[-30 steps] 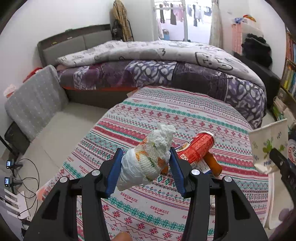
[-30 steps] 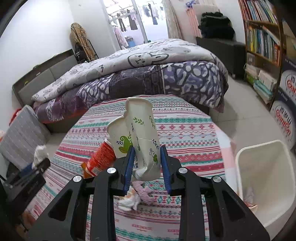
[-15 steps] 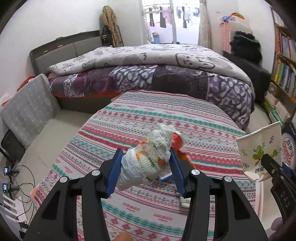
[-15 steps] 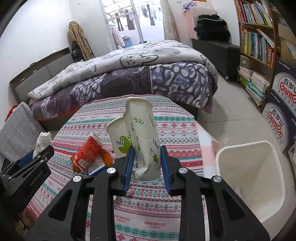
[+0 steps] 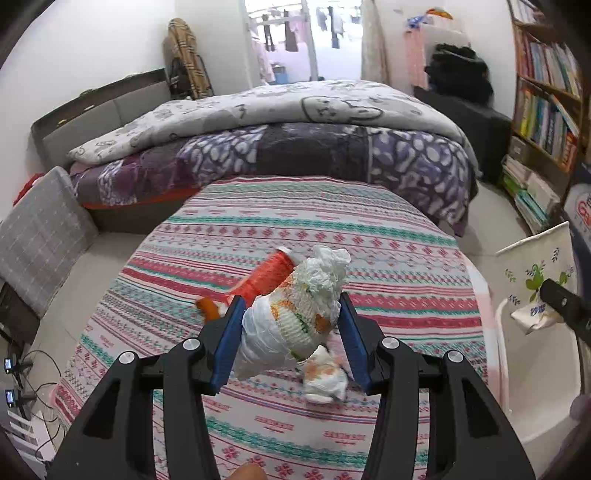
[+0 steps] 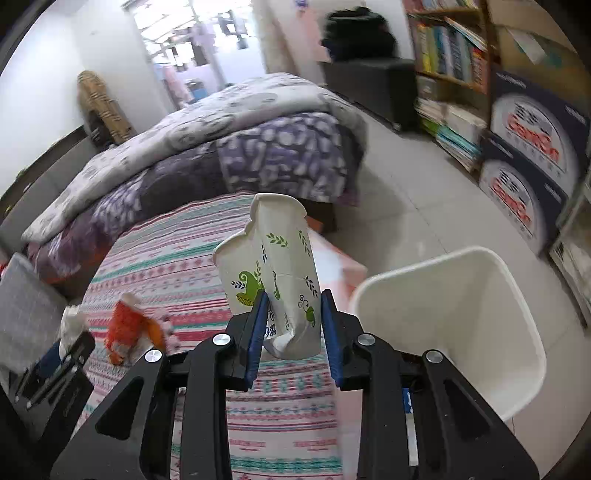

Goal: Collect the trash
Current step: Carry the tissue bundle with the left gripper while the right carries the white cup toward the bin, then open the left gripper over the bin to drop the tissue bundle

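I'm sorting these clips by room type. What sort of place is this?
Most likely a lived-in bedroom: a bed with a patterned quilt, a bookshelf packed with books, and laundry hanging beyond the doorway.

Crushed paper cup [image 6: 284,280] clamped between the jaws, white bin [image 6: 454,328] just right.

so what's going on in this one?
A person is collecting trash with two handheld grippers. The left gripper is clamped on a crumpled white wad of paper with orange marks. The right gripper is clamped on a crushed white paper cup with green leaf print, beside the white plastic bin. A red tube-shaped wrapper and a small crumpled tissue lie on the striped patterned cloth.
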The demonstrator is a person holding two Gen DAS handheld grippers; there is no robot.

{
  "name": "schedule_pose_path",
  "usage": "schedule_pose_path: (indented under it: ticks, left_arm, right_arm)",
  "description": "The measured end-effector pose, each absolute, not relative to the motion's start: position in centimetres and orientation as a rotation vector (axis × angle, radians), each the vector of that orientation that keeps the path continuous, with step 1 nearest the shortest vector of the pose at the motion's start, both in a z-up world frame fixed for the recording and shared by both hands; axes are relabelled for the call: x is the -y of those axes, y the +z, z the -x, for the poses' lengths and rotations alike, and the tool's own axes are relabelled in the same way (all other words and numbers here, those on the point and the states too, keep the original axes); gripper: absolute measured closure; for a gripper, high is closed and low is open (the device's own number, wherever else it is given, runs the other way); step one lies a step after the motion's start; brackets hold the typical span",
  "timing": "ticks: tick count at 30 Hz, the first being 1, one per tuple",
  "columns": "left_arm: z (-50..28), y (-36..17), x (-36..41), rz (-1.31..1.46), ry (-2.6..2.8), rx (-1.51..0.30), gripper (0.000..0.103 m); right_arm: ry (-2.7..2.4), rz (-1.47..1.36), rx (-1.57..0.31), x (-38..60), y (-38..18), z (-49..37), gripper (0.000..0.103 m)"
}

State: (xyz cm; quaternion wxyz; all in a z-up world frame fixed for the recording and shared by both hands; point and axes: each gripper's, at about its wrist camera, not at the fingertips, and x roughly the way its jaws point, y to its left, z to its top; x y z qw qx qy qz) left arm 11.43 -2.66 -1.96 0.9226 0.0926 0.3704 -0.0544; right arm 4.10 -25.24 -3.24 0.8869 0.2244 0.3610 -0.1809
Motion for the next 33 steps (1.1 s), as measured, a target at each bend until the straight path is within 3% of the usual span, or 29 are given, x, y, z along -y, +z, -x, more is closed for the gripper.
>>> schedule_pose_path:
  ticks: [11, 12, 14, 20, 33]
  left_arm:
    - [-10.3, -3.2, 6.8, -0.214, -0.227, -0.802, 0.053]
    - [-10.2, -3.3, 7.3, -0.212, -0.243, -0.809, 0.053]
    - [-9.9, -3.5, 8.3, -0.213, -0.274, -0.818, 0.053]
    - [-8.4, -3.9, 11.7, -0.238, -0.379, -0.824, 0.053]
    - [-4.6, -4.5, 19.3, -0.273, -0.624, -0.873, 0.053]
  right_arm:
    - [-0.531, -0.644, -0.761, 31.9, -4.2, -1.0, 0.07]
    - [-0.544, -0.659, -0.757, 32.6, -4.1, -0.6, 0.066]
    - [-0.57, -0.675, -0.749, 33.4, -4.0, 0.0, 0.047]
    - [-0.664, -0.73, -0.708, 36.3, -3.5, 2.4, 0.02]
    - [-0.688, -0.823, -0.654, 39.9, -2.6, 5.5, 0.014]
